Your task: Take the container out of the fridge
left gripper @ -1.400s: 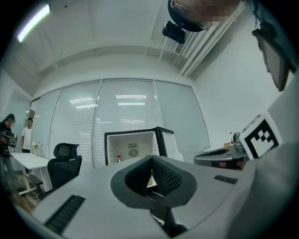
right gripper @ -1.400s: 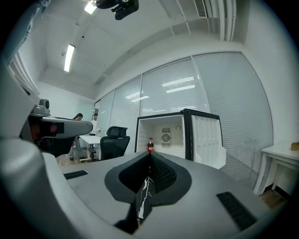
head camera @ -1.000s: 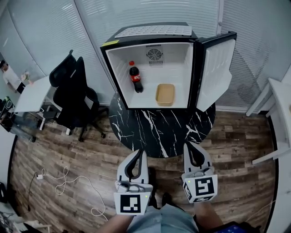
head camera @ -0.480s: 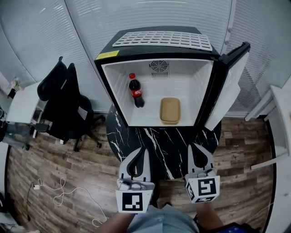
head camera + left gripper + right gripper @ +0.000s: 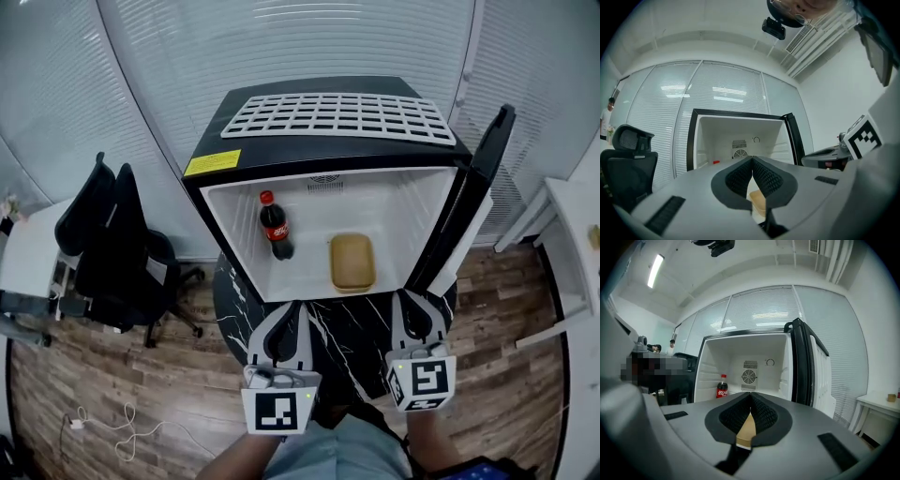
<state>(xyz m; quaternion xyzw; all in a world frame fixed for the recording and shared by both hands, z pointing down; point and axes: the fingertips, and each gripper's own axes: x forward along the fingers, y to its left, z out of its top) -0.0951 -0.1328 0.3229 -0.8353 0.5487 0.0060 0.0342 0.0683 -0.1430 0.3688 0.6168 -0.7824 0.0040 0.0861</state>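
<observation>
A small black fridge (image 5: 328,127) stands open on a round black marble table (image 5: 352,328). On its white floor lies a tan container (image 5: 352,262), right of the middle. In the left gripper view a corner of the container (image 5: 758,202) shows below the jaws, and in the right gripper view the container (image 5: 746,430) shows the same way. My left gripper (image 5: 287,309) and right gripper (image 5: 418,300) are both shut and hold nothing. They hover over the table's near edge, short of the fridge opening.
A cola bottle (image 5: 275,225) stands upright at the fridge's left, about a hand's width from the container. The fridge door (image 5: 478,178) hangs open on the right. A black office chair (image 5: 108,253) is at left, a white desk (image 5: 572,244) at right, a cable (image 5: 122,427) on the floor.
The head view has closed in on the fridge, which now looks larger and nearer. Both grippers have come forward over the table edge and stayed shut.
</observation>
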